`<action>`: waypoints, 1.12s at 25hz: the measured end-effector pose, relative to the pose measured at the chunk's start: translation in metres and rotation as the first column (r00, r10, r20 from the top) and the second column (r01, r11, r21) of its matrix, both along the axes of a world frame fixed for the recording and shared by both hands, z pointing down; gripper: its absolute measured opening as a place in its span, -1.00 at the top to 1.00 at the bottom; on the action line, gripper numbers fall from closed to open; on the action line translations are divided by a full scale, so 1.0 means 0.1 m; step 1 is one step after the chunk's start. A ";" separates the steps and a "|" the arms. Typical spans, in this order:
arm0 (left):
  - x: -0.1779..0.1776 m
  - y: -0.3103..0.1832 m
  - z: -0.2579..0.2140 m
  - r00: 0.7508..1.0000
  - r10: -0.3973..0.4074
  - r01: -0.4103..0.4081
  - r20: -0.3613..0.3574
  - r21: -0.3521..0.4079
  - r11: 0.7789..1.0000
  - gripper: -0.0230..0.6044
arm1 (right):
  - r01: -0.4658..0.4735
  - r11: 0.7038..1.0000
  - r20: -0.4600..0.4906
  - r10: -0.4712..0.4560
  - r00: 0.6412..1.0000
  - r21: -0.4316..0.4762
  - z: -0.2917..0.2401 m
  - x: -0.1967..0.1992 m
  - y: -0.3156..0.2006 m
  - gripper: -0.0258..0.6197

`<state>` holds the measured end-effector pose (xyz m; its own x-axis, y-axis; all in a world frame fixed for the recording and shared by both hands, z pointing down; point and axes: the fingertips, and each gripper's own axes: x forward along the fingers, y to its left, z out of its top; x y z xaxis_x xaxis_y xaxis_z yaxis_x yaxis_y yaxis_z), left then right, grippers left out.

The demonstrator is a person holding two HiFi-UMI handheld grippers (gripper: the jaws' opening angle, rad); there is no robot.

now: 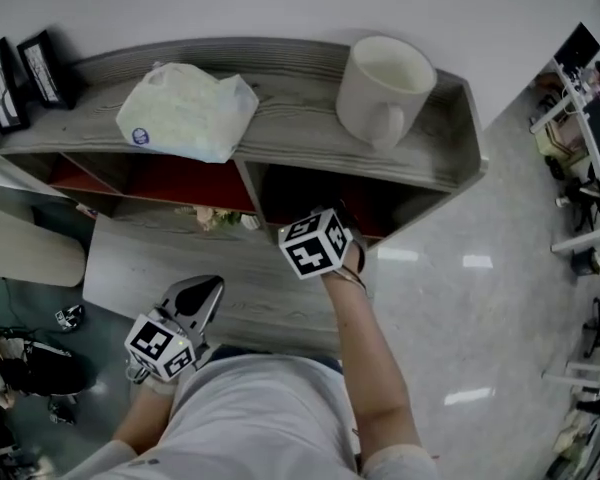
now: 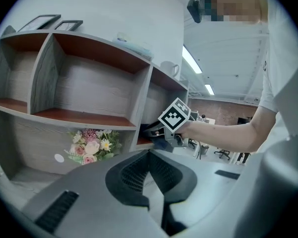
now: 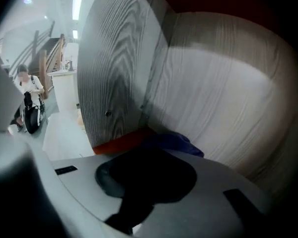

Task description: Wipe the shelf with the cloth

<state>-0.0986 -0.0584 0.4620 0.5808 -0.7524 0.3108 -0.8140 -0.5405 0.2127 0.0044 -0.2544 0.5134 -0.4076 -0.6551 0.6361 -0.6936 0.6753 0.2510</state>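
The grey wood shelf [image 1: 300,118] has red-floored compartments under its top board. My right gripper [image 1: 340,236] reaches into the lower right compartment, with its marker cube just outside the opening. A dark blue cloth [image 3: 176,142] sticks out past the jaw tips onto the red floor [image 3: 120,142] of that compartment, by the back wall; the jaws are shut on it. From the left gripper view the right gripper [image 2: 156,135] shows at the compartment's mouth with the cloth [image 2: 161,145] under it. My left gripper [image 1: 205,290] hangs near my body, shut and empty, its tips [image 2: 149,155] pointing at the shelf.
A white mug [image 1: 383,88], a white plastic pack [image 1: 187,111] and two picture frames [image 1: 25,78] stand on the shelf top. Artificial flowers [image 2: 92,145] lie under the middle compartment. A person [image 3: 29,103] stands far off across the shiny floor.
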 end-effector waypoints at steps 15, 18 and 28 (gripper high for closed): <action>-0.19 0.08 0.02 0.994 -0.107 0.107 0.002 -0.008 0.994 0.88 | 0.132 0.991 0.003 -0.132 0.991 0.016 -0.04 -0.38 -0.03 0.72; -0.14 0.08 0.02 0.996 -0.090 0.090 0.000 -0.006 0.996 0.88 | 0.102 0.994 -0.006 -0.102 0.995 0.025 -0.05 -0.27 0.02 0.72; 0.07 0.04 0.02 1.000 -0.007 0.007 -0.006 0.001 1.000 0.88 | -0.034 0.999 0.093 0.035 0.995 -0.010 -0.10 0.41 0.26 0.72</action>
<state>-0.0915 -0.0547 0.4645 0.5778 -0.7564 0.3064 -0.8162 -0.5354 0.2174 0.0459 -0.2288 0.5039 -0.4423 -0.6645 0.6023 -0.7365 0.6523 0.1789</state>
